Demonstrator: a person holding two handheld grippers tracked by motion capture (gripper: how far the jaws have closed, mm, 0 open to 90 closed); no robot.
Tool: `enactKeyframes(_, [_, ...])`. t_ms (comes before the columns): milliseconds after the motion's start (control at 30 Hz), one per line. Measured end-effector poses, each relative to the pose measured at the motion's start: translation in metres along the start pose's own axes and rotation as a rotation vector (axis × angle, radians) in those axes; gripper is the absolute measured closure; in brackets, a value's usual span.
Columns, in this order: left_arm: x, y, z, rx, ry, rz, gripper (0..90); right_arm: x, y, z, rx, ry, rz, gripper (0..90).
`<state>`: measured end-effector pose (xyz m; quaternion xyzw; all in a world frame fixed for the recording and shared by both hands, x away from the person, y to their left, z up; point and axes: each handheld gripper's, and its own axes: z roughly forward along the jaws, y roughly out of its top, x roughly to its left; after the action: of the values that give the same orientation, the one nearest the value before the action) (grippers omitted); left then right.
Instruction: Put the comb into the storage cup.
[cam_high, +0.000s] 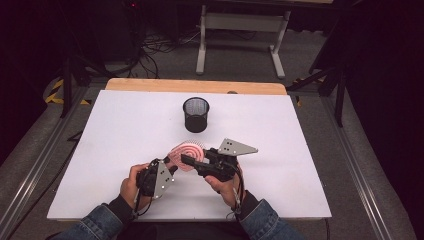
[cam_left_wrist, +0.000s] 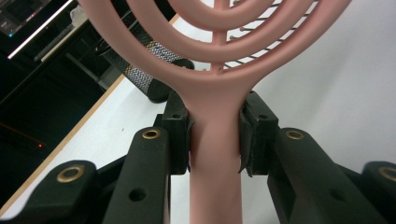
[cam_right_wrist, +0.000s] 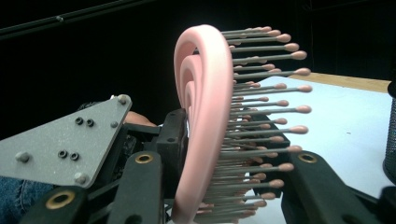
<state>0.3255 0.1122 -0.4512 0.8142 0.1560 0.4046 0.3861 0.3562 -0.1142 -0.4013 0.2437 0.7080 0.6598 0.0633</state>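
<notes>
A pink vented hairbrush (cam_high: 188, 148) with ball-tipped bristles is held just above the white table, in front of the person. My left gripper (cam_high: 170, 163) is shut on its handle; in the left gripper view the pads clamp the handle (cam_left_wrist: 215, 154) on both sides just below the round head. My right gripper (cam_high: 189, 160) comes in from the right and is shut on the head. In the right gripper view the head (cam_right_wrist: 204, 107) stands edge-on between the jaws, one pad against its back and the other against the bristles (cam_right_wrist: 261, 126).
A black mesh pen cup (cam_high: 196, 114) stands upright behind the brush at the table's middle, also seen as a cup (cam_left_wrist: 145, 80) beyond the brush head. The white tabletop (cam_high: 115, 135) has a wooden strip (cam_high: 150, 84) along its far edge. A desk frame and cables lie on the floor beyond.
</notes>
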Motion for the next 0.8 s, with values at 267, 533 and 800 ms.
enactKeyframes(267, [0.001, 0.0, 0.0, -0.018, -0.01, -0.001, 59.4, 0.002, 0.003, -0.001, -0.009, -0.004, -0.029, 62.8])
enactKeyframes(533, [0.001, 0.0, 0.0, -0.011, -0.04, -0.031, 49.5, 0.001, 0.007, -0.005, -0.027, -0.024, -0.033, 63.0])
enactKeyframes(800, [0.004, -0.002, 0.001, -0.023, -0.045, -0.048, 34.4, 0.0, 0.013, -0.012, -0.04, -0.047, -0.061, 63.2])
